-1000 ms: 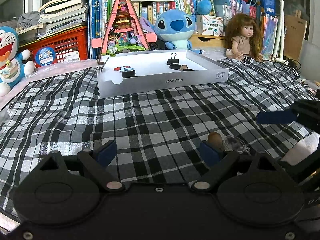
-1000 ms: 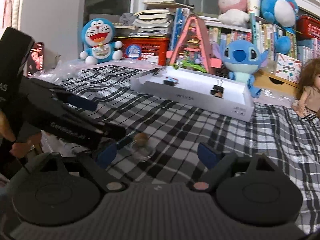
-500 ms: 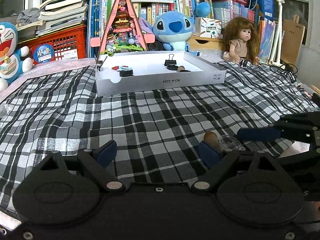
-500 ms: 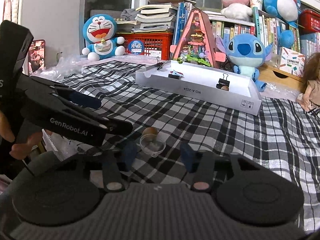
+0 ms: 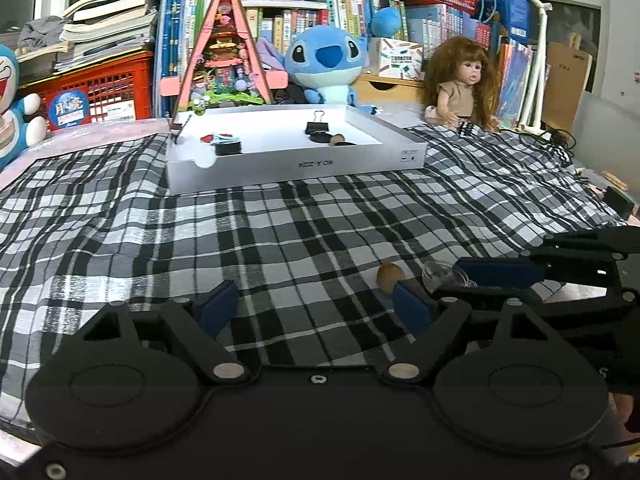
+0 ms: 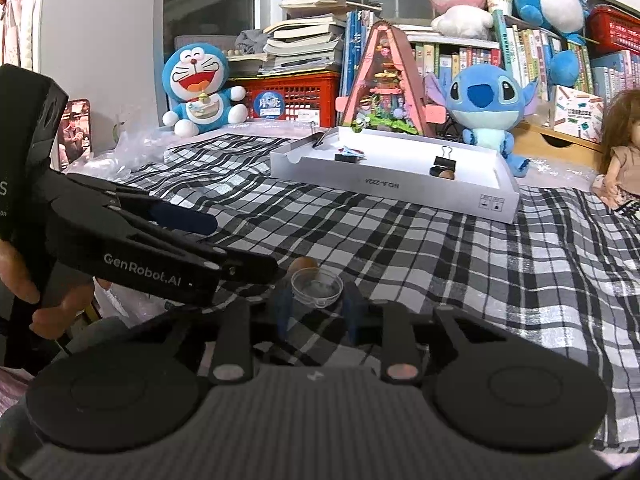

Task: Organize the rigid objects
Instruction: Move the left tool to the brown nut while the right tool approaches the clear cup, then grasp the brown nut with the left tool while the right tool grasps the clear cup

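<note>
Right wrist view shows the clear dish sitting between the fingertips of the right gripper, whose jaws have just been closing and now appear to clasp its rim, with the brown nut just beyond. Left gripper, close alongside, has narrowed slightly but stays released and empty. With the dish seemingly secured, carrying it ahead to the white tray looks possible.

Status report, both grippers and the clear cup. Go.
Right gripper just closing around clear cup. Left gripper open, empty. Brown nut just behind cup.
</note>
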Action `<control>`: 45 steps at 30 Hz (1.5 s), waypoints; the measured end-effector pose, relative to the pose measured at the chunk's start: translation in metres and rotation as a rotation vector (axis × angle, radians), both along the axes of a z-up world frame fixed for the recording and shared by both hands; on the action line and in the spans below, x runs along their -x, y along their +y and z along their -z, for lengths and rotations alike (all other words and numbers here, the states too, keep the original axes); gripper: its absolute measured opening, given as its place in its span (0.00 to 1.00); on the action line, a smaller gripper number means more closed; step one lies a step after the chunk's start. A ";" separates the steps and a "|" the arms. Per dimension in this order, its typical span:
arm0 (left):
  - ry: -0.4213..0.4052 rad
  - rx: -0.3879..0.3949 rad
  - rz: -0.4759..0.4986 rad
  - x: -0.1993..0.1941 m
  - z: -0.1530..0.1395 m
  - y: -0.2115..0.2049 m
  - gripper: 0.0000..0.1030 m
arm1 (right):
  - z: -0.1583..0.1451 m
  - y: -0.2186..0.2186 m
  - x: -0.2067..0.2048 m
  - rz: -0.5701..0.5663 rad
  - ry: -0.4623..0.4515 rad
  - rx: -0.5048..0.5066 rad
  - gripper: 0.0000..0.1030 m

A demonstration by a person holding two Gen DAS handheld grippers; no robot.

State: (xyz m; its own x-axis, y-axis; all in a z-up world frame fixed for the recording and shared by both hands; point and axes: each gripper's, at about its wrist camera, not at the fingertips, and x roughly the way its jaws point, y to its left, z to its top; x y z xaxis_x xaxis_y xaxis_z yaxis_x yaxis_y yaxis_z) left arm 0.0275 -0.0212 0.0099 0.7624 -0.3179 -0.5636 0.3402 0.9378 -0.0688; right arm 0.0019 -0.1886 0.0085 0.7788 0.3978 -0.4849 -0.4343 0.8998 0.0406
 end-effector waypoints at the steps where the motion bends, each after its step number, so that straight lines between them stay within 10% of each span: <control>1: -0.001 0.001 0.006 0.000 0.000 -0.002 0.80 | 0.000 -0.001 0.000 0.008 -0.002 0.001 0.32; 26: 0.014 0.017 0.046 -0.010 0.006 -0.039 0.33 | -0.001 -0.018 -0.002 0.121 -0.023 0.002 0.32; 45: -0.033 -0.009 0.033 -0.002 0.008 -0.036 0.18 | 0.004 -0.011 -0.004 0.116 -0.014 -0.010 0.33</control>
State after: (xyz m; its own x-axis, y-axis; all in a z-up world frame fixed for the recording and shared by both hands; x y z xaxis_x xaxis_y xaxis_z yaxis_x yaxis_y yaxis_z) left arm 0.0295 -0.0570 0.0022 0.7698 -0.3380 -0.5414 0.3729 0.9266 -0.0482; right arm 0.0059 -0.1995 0.0045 0.8266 0.3093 -0.4701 -0.3277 0.9437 0.0447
